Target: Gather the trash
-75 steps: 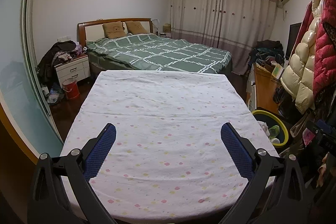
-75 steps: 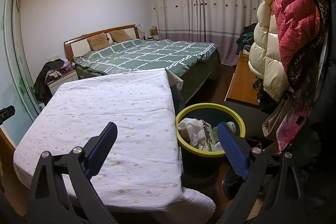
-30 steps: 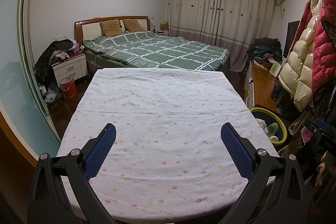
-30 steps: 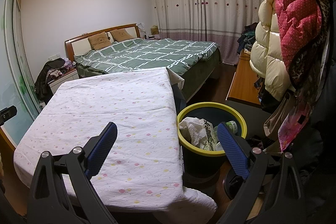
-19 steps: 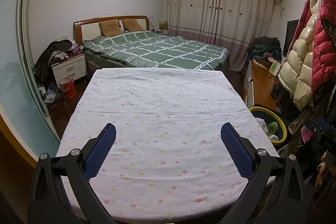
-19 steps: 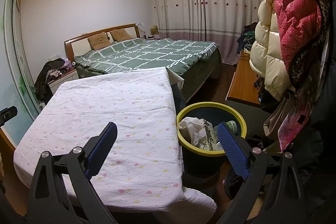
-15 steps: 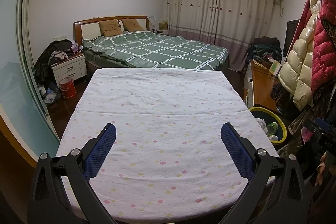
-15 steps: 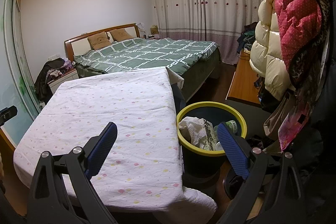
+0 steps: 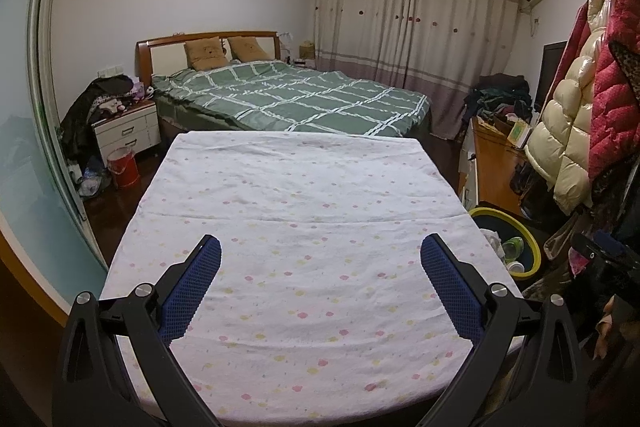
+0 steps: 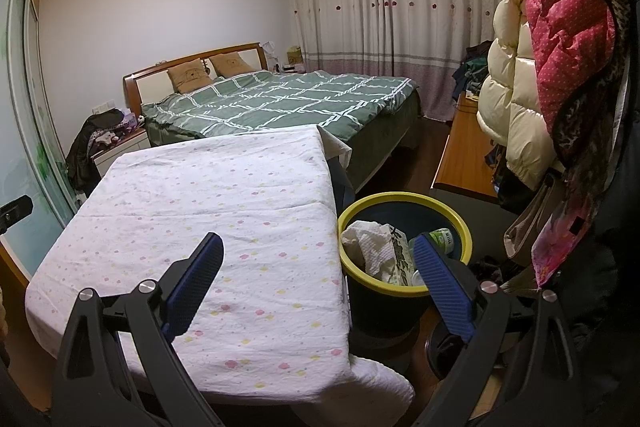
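- Bedroom walls of plain white fill the top of both views, with long pink-and-white curtains (image 9: 416,39) drawn across the upper right of the left wrist view.
- Filling the centre of the left wrist view is a table covered by a white cloth with small pink and yellow dots (image 9: 304,227); its top is bare.
- Behind it, across the middle of the frame, stands a wooden-framed bed with a green quilt crossed by white lines (image 9: 296,99) and two tan pillows at the headboard.
- At the left edge a white bedside cabinet (image 9: 126,135) carries a heap of dark clothes, and a small red bucket (image 9: 123,167) stands on the floor below it.
- The left gripper (image 9: 320,259) shows at the bottom of its view, its two blue-padded fingers (image 9: 192,287) spread wide apart over the near end of the cloth with nothing between them.
- The right gripper (image 10: 316,259) sits at the bottom of its view, likewise spread wide and holding nothing; one pad lies over the cloth, the other over the bin's rim.
- A dark round waste bin with a yellow rim (image 10: 460,223) stands on the floor just beside the table's right edge, lower centre-right of the right wrist view.
- Inside it lie crumpled white paper (image 10: 370,247) and a green-labelled plastic bottle (image 10: 442,239).
- Puffy cream and red quilted coats (image 10: 552,39) hang down the right side of that view.
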Demonstrator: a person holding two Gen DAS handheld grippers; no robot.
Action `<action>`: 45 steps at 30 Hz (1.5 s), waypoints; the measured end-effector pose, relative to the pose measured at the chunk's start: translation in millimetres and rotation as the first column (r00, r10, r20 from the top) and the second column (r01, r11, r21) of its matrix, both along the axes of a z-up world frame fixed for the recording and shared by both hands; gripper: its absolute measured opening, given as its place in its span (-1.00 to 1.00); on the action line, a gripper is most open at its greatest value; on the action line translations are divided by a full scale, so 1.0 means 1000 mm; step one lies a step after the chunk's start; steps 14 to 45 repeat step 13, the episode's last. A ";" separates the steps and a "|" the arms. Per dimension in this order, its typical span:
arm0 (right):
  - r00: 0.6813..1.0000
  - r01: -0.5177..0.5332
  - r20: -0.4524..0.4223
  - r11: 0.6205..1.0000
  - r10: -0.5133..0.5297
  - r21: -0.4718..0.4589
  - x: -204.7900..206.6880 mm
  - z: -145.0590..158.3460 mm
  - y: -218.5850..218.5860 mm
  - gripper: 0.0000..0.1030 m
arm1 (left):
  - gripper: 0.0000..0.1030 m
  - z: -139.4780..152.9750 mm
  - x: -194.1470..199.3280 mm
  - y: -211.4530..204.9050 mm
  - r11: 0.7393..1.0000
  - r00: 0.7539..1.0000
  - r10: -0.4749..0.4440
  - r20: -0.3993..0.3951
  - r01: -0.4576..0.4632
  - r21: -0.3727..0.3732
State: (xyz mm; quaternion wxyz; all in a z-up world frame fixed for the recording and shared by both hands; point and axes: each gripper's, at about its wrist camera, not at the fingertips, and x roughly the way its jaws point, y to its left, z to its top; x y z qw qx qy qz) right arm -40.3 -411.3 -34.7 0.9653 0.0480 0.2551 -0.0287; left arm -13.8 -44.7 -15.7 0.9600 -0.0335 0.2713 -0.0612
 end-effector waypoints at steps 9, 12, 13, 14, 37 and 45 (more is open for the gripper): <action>0.998 -0.060 -0.026 0.998 0.060 -0.007 0.033 -0.002 0.016 0.81 | 0.91 -0.015 0.061 0.017 1.000 0.992 0.012 -0.124 -0.012 -0.001; 0.992 -0.117 -0.053 0.993 0.117 0.010 0.072 -0.006 0.038 0.84 | 0.91 -0.028 0.099 0.034 0.998 0.988 0.056 -0.142 -0.053 0.028; 0.987 -0.144 -0.070 0.989 0.145 0.028 0.089 -0.010 0.046 0.84 | 0.91 -0.035 0.116 0.041 0.997 0.986 0.074 -0.149 -0.068 0.047; 0.987 -0.144 -0.070 0.989 0.145 0.028 0.089 -0.010 0.046 0.84 | 0.91 -0.035 0.116 0.041 0.997 0.986 0.074 -0.149 -0.068 0.047; 0.987 -0.144 -0.070 0.989 0.145 0.028 0.089 -0.010 0.046 0.84 | 0.91 -0.035 0.116 0.041 0.997 0.986 0.074 -0.149 -0.068 0.047; 0.987 -0.144 -0.070 0.989 0.145 0.028 0.089 -0.010 0.046 0.84 | 0.91 -0.035 0.116 0.041 0.997 0.986 0.074 -0.149 -0.068 0.047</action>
